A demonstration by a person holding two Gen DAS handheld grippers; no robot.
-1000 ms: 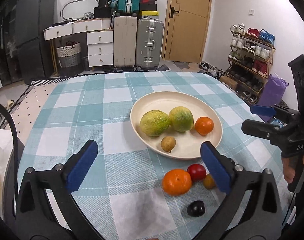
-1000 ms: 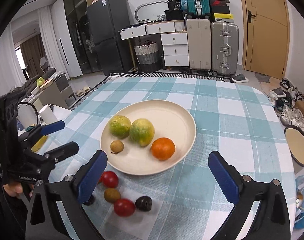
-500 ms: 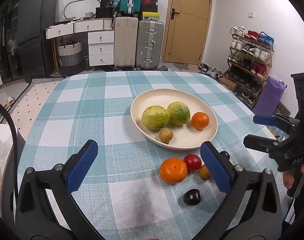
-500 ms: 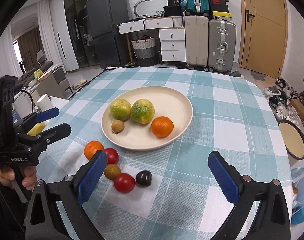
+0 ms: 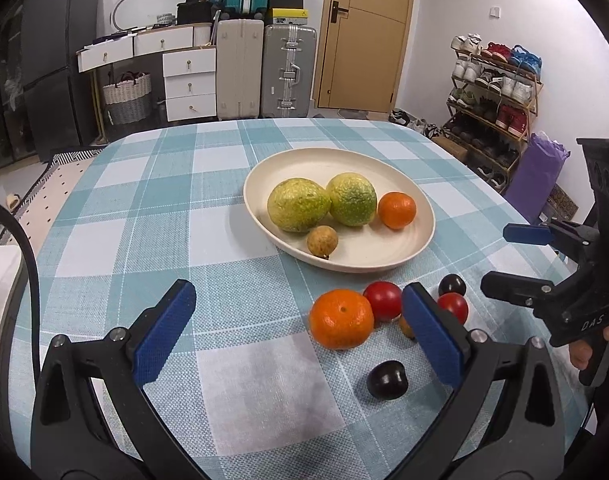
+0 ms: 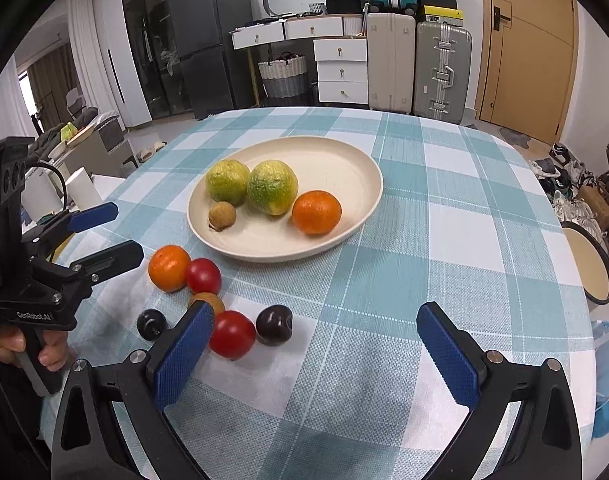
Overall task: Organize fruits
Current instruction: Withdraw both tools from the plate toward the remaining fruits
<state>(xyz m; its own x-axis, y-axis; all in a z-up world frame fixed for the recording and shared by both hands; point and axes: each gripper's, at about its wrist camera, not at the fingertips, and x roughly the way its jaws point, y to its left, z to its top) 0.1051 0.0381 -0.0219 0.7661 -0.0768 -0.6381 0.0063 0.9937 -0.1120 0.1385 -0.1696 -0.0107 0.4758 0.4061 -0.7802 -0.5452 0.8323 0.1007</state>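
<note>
While both grippers hover above the checked tablecloth (image 5: 152,216) with jaws spread wide and nothing between them, the cream plate (image 6: 344,168) holds two green-yellow citrus fruits (image 6: 272,187), a small orange (image 6: 316,212) and a brown longan (image 6: 222,216). Just beside the plate's near rim, loose on the cloth, lie a mandarin (image 5: 340,319), two red tomatoes (image 6: 231,334) and two dark plums (image 5: 387,379). The left gripper (image 5: 300,334) sits nearest the mandarin; the right gripper (image 6: 316,350) is near the tomato.

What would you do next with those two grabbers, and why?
Probably lower the open left gripper onto the loose orange. Both grippers are empty, the orange lies on the cloth nearest the left one, and the plate behind it has bare room.
</note>
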